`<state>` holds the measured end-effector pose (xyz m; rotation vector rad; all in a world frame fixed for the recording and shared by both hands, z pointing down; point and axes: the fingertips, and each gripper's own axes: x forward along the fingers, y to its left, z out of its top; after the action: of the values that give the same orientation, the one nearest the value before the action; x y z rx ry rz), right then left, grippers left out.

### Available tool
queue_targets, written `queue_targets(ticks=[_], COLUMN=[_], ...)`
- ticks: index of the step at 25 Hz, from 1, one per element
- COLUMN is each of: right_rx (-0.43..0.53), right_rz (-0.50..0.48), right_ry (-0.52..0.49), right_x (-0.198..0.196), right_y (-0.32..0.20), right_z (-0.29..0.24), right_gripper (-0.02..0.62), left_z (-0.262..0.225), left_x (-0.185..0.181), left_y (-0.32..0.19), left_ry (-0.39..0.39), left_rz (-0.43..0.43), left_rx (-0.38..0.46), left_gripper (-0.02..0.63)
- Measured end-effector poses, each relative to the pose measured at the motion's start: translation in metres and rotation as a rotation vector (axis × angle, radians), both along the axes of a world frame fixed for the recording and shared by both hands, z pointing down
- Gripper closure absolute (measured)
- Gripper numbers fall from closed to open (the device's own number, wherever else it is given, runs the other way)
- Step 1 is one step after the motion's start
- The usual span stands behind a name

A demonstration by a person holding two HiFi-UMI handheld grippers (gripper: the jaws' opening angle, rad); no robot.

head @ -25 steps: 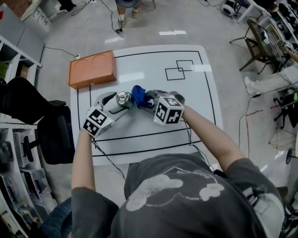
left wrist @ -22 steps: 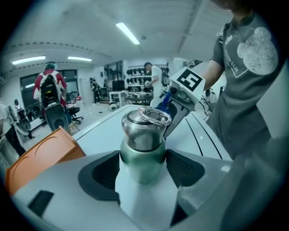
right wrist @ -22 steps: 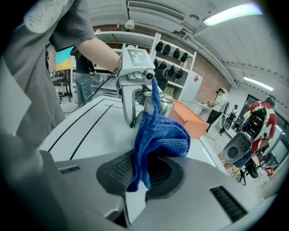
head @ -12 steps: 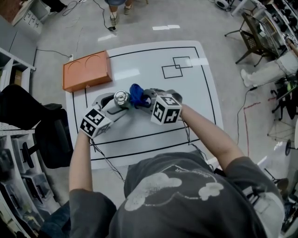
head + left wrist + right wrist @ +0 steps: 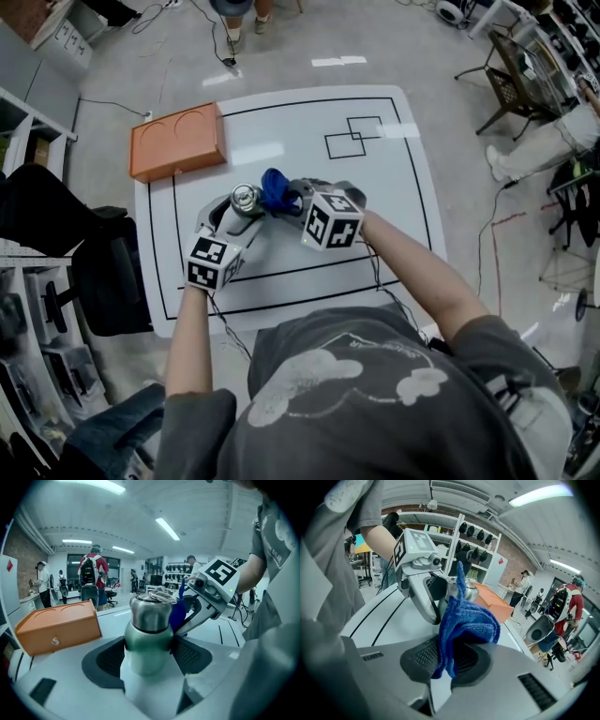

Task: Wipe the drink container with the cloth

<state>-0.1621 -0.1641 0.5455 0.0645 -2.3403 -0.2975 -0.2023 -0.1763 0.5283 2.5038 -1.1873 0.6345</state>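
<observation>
**Drink container clamped in the left tool, cloth held against its neck by the right**

Nearest, the left tool was shut tight on the drink container, held upright over the left-middle of the glossy white surface. Its dark ribbed pads bore on a smooth, rounded green body under a brushed-steel cap with a wire loop. That slick curve would likely twist or slide in the pads if the wipe pushed hard sideways. Beside it, the right tool pinched a bunched blue cloth, soft and nubbly. Only a fold was caught, so a drag could tug it free, or its loose tail could snag the loop. Farther off, a matte orange box lay well apart.
</observation>
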Motion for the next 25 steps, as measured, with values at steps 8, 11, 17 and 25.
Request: queue_targets(ticks=[8, 11, 17, 25], right_rx=[0.016, 0.026, 0.015, 0.017], right_rz=[-0.007, 0.003, 0.022, 0.034], right_ry=[-0.008, -0.010, -0.018, -0.018], right_x=[0.001, 0.003, 0.006, 0.005], right_y=[0.002, -0.001, -0.005, -0.006], right_z=[-0.008, -0.010, -0.008, -0.008], right_gripper=[0.552, 0.552, 0.552, 0.552], left_z=[0.004, 0.005, 0.004, 0.003], left_x=[0.000, 0.002, 0.003, 0.003], left_y=[-0.005, -0.006, -0.006, 0.008], left_ry=[0.016, 0.032, 0.024, -0.051], left_rz=[-0.273, -0.391, -0.431, -0.076], left_rx=[-0.002, -0.003, 0.005, -0.009], left_gripper=[0.287, 0.287, 0.287, 0.285])
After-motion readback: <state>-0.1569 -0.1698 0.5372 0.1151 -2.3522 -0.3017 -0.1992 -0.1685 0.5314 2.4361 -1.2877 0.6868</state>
